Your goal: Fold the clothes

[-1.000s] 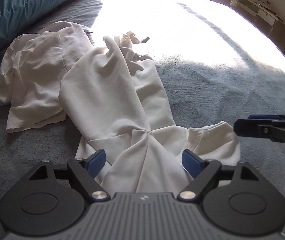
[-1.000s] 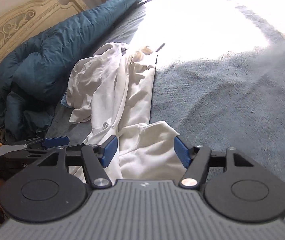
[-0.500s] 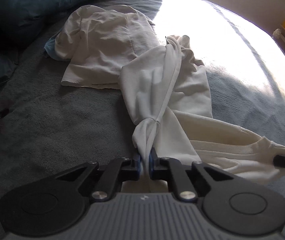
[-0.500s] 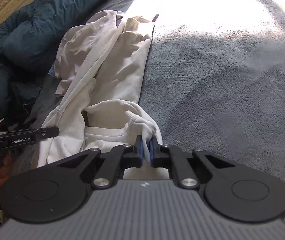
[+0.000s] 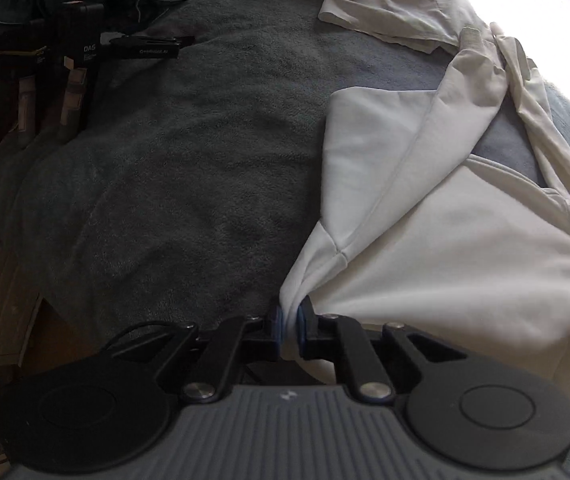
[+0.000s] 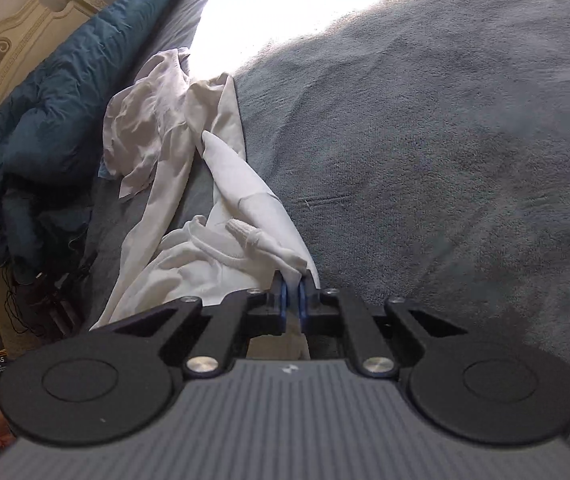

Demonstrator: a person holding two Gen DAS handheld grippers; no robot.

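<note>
Left wrist view shows the left gripper (image 5: 290,317) clamped on the white sweatshirt (image 5: 425,240) at right of frame, the right gripper (image 6: 293,294) pinching its other part, so the spreading step seems in hand; next, pull it flat on the grey bed (image 6: 445,140).

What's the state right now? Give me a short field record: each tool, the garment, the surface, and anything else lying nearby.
left tool: shut on the white sweatshirt, cloth bunched between its blue pads
right tool: shut on the same sweatshirt, near a ribbed cuff
sweatshirt: partly lifted and stretched, not yet folded
surface: grey-blue bed cover
nearby: second white garment crumpled beyond the sweatshirt; dark blue duvet along the headboard
</note>
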